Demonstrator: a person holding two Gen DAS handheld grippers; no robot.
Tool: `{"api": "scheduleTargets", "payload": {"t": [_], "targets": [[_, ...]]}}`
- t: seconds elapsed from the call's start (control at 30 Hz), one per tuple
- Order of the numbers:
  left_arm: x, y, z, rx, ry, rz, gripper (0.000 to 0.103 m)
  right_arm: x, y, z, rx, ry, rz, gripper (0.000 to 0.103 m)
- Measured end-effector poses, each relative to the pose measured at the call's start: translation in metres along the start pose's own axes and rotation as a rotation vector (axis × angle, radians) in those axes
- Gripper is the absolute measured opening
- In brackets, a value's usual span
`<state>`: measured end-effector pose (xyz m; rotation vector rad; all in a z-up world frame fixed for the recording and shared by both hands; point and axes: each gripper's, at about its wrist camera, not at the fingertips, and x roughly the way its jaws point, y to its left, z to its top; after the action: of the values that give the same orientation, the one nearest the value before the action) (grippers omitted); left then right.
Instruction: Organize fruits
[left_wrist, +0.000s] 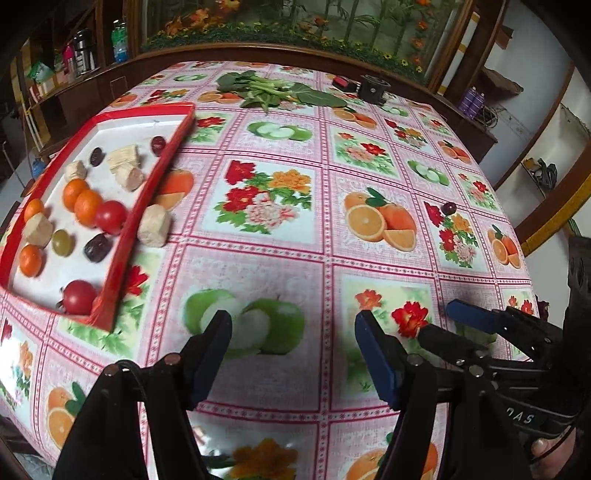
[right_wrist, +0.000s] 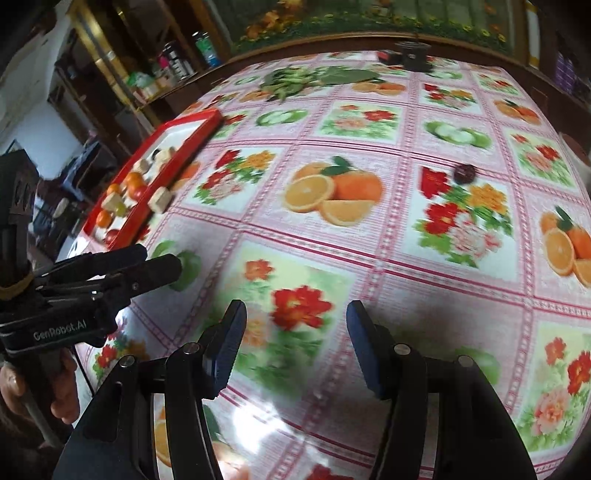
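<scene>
A red-rimmed white tray (left_wrist: 155, 173) at the table's left holds small oranges (left_wrist: 88, 206), tomatoes (left_wrist: 110, 217), dark plums, a green grape (left_wrist: 62, 242) and pale cut chunks. One pale chunk (left_wrist: 154, 225) lies on the cloth just outside the tray's right rim; it also shows in the right wrist view (right_wrist: 160, 199). A dark plum (left_wrist: 449, 208) lies alone at the right (right_wrist: 464, 173). My left gripper (left_wrist: 291, 328) is open and empty above the cloth. My right gripper (right_wrist: 295, 321) is open and empty, and shows in the left wrist view (left_wrist: 439, 317).
A fruit-and-flower print cloth (left_wrist: 280, 369) covers the table. Leafy greens (left_wrist: 273, 90) lie at the far edge, with a small black object (left_wrist: 375, 88) beside them. Shelves with bottles stand behind at the left, a flower mural at the back.
</scene>
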<state>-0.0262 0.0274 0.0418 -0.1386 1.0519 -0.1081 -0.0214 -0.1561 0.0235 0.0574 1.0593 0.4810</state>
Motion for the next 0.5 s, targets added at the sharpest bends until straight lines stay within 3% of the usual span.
{"api": "scheduleTargets", "payload": {"t": [0.03, 0.07, 0.33, 0.5], "targets": [[-0.002, 0.003, -0.002, -0.007, -0.003, 0.005, 0.072, 0.002, 0.006, 0.001, -0.011, 0.004, 0.002, 0.078], [-0.004, 0.008, -0.004, -0.015, -0.007, 0.012, 0.073, 0.005, 0.013, 0.003, -0.026, 0.004, 0.008, 0.088], [-0.028, 0.059, -0.012, -0.133, -0.073, 0.124, 0.074, 0.02, 0.072, 0.02, -0.152, 0.009, 0.037, 0.088], [-0.038, 0.1, -0.018, -0.22, -0.082, 0.231, 0.081, 0.036, 0.116, 0.03, -0.255, 0.036, 0.029, 0.088]]}}
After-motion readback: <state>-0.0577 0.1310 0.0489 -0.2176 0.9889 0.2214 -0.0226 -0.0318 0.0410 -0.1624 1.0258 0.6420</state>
